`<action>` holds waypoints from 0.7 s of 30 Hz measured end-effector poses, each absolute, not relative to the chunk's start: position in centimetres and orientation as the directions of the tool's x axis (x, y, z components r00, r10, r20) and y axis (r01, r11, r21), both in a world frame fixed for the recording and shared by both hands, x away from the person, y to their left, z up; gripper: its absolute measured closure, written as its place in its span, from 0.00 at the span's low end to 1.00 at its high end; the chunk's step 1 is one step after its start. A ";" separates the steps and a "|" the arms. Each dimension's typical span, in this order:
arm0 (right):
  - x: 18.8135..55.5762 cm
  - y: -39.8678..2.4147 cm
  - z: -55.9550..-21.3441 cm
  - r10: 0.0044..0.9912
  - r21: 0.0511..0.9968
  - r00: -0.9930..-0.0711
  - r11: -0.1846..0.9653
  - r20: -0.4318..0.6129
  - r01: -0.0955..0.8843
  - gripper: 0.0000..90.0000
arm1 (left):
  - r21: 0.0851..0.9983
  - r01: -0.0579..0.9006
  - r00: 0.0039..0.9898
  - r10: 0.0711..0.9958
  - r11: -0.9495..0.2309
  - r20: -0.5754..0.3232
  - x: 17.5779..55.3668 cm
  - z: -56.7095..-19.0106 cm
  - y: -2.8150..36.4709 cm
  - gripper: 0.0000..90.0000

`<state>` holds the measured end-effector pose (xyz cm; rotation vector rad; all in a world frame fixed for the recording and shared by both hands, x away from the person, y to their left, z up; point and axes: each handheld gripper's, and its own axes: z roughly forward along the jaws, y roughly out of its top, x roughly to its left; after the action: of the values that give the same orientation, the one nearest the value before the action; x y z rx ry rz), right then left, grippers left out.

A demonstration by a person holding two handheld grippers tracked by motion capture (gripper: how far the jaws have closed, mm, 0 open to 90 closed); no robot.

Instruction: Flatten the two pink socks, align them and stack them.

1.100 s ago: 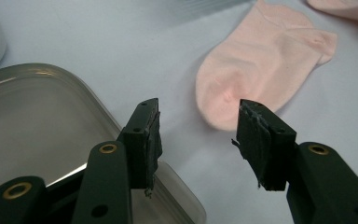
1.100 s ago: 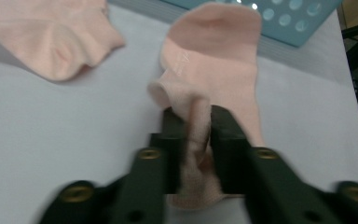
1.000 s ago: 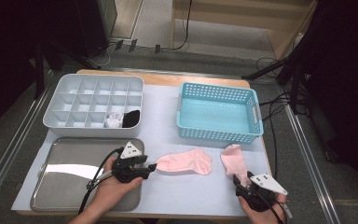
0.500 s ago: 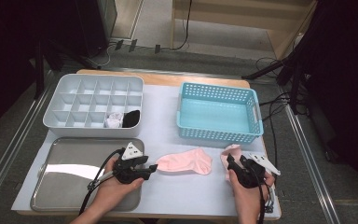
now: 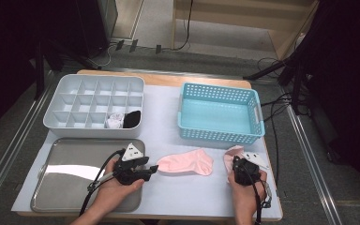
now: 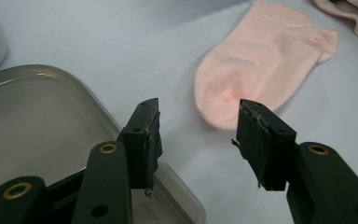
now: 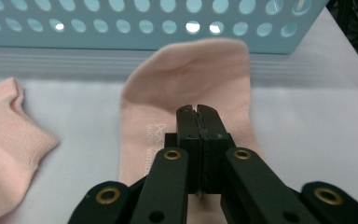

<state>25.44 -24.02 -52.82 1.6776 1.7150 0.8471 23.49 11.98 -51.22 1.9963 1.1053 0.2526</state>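
Two pink socks lie on the pale mat. One sock [image 5: 187,162] [image 6: 256,60] lies flat in the middle, just beyond my left gripper [image 5: 153,169] [image 6: 198,135], which is open with nothing between its pads, over the tray's corner. The other sock [image 5: 231,152] [image 7: 186,79] lies in front of the blue basket. My right gripper [image 5: 236,163] [image 7: 196,112] has its tips down on this sock; its jaws have just been closing and now meet, pinching the fabric at the tips. The middle sock's cuff [image 7: 4,135] is at the left of the right gripper view.
A blue perforated basket [image 5: 220,136] [image 7: 121,23] stands empty at the back right. A grey compartment box [image 5: 56,126] at the back left holds a white bundle [image 5: 116,120] and a black one [image 5: 132,119]. A metal tray [image 5: 61,168] [image 6: 28,121] lies at the front left.
My right gripper moved left and forward from the table's front right corner onto the right sock, and its jaws shut. The left gripper stayed put.
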 end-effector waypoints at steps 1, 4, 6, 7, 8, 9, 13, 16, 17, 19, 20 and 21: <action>25.4 -24.0 -52.8 0.999 0.781 -0.039 0.014 0.013 0.624 1.00 | 0.737 0.614 0.598 0.776 -0.282 -0.202 23.4 -51.2 12.0 0.56; 25.3 -24.4 -52.7 0.994 0.784 -0.090 0.011 0.057 0.621 1.00 | 0.741 0.610 0.601 0.774 -0.282 -0.200 23.4 -51.1 12.0 0.56; 24.9 -24.7 -52.4 0.990 0.791 -0.108 -0.001 0.085 0.612 1.00 | 0.741 0.613 0.597 0.776 -0.275 -0.206 23.5 -51.2 12.0 0.56; 24.7 -24.8 -52.2 0.987 0.802 -0.129 -0.002 0.099 0.598 1.00 | 0.737 0.616 0.596 0.777 -0.277 -0.205 23.6 -51.2 12.1 0.56; 24.4 -24.8 -52.0 0.985 0.809 -0.143 0.004 0.100 0.588 1.00 | 0.737 0.617 0.594 0.777 -0.276 -0.207 23.7 -51.2 12.2 0.56; 24.1 -24.8 -51.7 0.983 0.815 -0.155 0.010 0.098 0.579 1.00 | 0.738 0.618 0.592 0.778 -0.271 -0.209 23.7 -51.2 12.2 0.56; 23.9 -24.8 -51.8 0.976 0.802 -0.170 -0.009 0.137 0.597 0.85 | 0.740 0.616 0.588 0.782 -0.268 -0.207 23.7 -51.1 12.3 0.56; 24.4 -24.4 -52.6 0.983 0.782 -0.145 0.002 0.113 0.623 0.63 | 0.741 0.617 0.588 0.781 -0.266 -0.209 23.7 -51.1 12.3 0.56; 24.4 -24.3 -52.8 0.984 0.783 -0.141 0.004 0.107 0.622 0.61 | 0.741 0.614 0.590 0.781 -0.270 -0.205 23.7 -51.1 12.3 0.56; 24.5 -23.9 -52.7 0.986 0.779 -0.140 0.018 0.089 0.627 0.55 | 0.741 0.616 0.591 0.779 -0.269 -0.209 23.7 -51.1 12.3 0.56; 24.5 -23.7 -52.8 0.986 0.778 -0.138 0.018 0.088 0.628 0.52 | 0.736 0.621 0.593 0.777 -0.271 -0.214 23.7 -51.1 12.3 0.56; 24.5 -23.5 -52.8 0.987 0.777 -0.139 0.027 0.078 0.629 0.50 | 0.738 0.618 0.592 0.778 -0.270 -0.211 23.7 -51.2 12.3 0.56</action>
<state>24.53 -23.52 -52.80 1.6388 1.8158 0.9466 23.71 12.28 -51.18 1.9888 1.1101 0.2437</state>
